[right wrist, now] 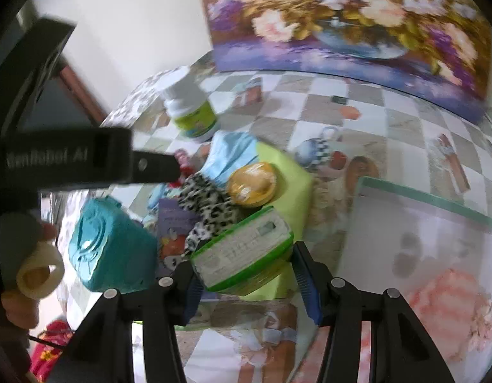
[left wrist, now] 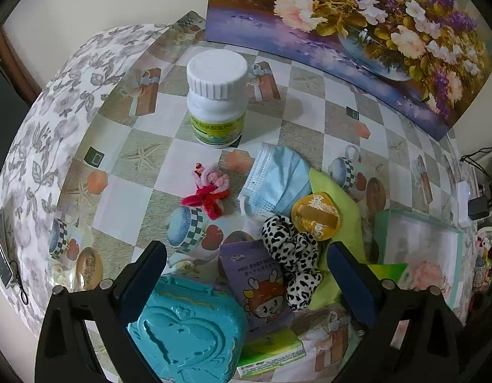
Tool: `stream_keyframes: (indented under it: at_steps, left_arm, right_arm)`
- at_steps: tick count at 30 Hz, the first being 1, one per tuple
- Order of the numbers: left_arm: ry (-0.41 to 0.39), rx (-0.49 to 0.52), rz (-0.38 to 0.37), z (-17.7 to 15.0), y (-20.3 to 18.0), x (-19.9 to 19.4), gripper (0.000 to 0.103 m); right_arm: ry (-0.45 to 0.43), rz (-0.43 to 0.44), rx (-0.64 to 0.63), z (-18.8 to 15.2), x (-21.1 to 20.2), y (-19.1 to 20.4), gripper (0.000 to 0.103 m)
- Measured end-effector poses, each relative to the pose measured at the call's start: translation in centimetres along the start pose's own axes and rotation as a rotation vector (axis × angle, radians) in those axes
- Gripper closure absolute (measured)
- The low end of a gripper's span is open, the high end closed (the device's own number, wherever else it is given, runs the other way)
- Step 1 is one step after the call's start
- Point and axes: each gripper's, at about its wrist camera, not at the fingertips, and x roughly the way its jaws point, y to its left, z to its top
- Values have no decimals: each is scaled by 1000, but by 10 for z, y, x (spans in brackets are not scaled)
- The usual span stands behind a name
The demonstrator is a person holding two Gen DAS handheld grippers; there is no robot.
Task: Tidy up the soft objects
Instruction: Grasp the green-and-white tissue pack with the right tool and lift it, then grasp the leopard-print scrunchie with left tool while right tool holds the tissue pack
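Your left tongs (left wrist: 246,284) stand released, jaws wide apart, hovering over the clutter at the near edge of the counter (left wrist: 309,95). Between and below the jaws lie a purple wipes pouch (left wrist: 255,290) and a black-and-white spotted scrunchie (left wrist: 290,252); neither touches a jaw. A teal heart-embossed case (left wrist: 185,328), lid closed, sits under the left jaw; its contents are hidden.

Your right tongs (right wrist: 246,279) are grasping a green-edged tissue pack (right wrist: 242,255), which sits tilted between the two blue pads (right wrist: 301,274), above a lime-green cloth (right wrist: 290,188).

Soft items on the counter:
- A blue face mask (left wrist: 278,182) rests partly on the lime-green cloth, touching the scrunchie's upper end.
- A red-and-pink yarn knot (left wrist: 211,188) lies just left of the mask, apart from it.
- A yellow round packet (left wrist: 316,217) lies on the cloth beside the scrunchie.

Containers:
- A white bottle (left wrist: 215,99), cap on, stands upright behind the yarn knot.
- A shallow green-rimmed tray (right wrist: 437,204) lies to the right of the cloth. Only a pale floral print shows on its floor; no object is seen inside.
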Motion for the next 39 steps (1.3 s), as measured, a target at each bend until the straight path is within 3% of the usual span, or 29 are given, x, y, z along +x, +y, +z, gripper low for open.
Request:
stream_keyframes:
  at_steps: [6, 12, 18, 23, 27, 39]
  left_arm:
    - [3, 20, 1, 0, -6, 4, 3]
    - [18, 86, 4, -4, -26, 11, 12]
    - [64, 168, 9, -11, -49, 26, 29]
    - [92, 223, 44, -17, -61, 40, 46]
    - [93, 258, 88, -20, -67, 49, 52]
    - [55, 218, 40, -14, -58, 46, 80]
  right_arm:
    - [-51, -23, 80, 6, -18, -22, 48]
    - [-114, -56, 167, 10, -42, -49, 48]
    - [-159, -57, 201, 11, -58, -59, 48]
    - [-145, -59, 194, 10, -55, -58, 48]
    - [-133, -59, 196, 8, -52, -59, 48]
    - [-132, -52, 206, 8, -52, -61, 48]
